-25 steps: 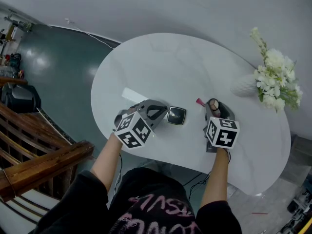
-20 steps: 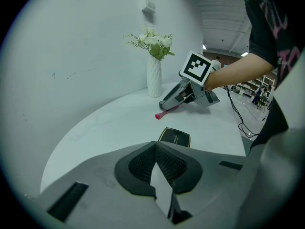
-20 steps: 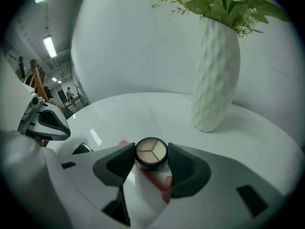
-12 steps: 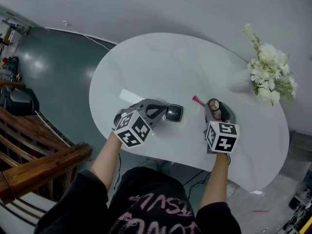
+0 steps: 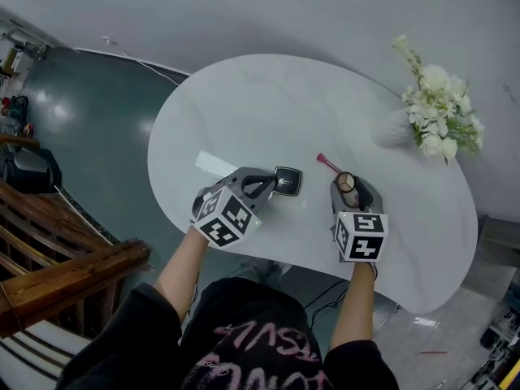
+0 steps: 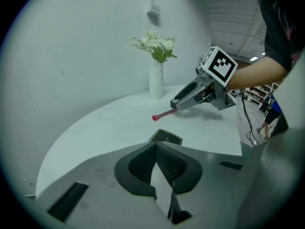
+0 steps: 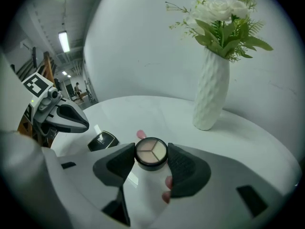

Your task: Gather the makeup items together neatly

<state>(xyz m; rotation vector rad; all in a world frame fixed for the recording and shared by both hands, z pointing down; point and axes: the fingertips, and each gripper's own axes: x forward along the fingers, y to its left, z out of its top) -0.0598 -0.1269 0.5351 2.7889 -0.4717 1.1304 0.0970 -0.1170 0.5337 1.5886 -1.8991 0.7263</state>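
The right gripper view gives what the head view only hints at: the right gripper (image 7: 151, 157) has its jaws spread wide and clamped on a small round black-rimmed eyeshadow compact (image 7: 151, 152), three pale shades facing the camera, a pad touching each side. Just behind it a pink tip of the slim pink makeup stick (image 7: 141, 134) peeps out, and more pink shows under the right-hand pad. The left gripper view lays that stick out at full length on the table, near the other gripper's nose. It also shows the left gripper (image 6: 155, 150) with its jaws pressed together on nothing, the flat black square compact (image 6: 165, 138) lying just ahead of its tips. From the head view the two grippers sit side by side near the front edge of the rounded white marble-look table (image 5: 244, 104). A ribbed white vase of white flowers (image 5: 392, 128) stands at the far right by a pale wall. Dark grey-green floor (image 5: 89, 112) and a brown wooden railing (image 5: 65, 275) lie to the left.
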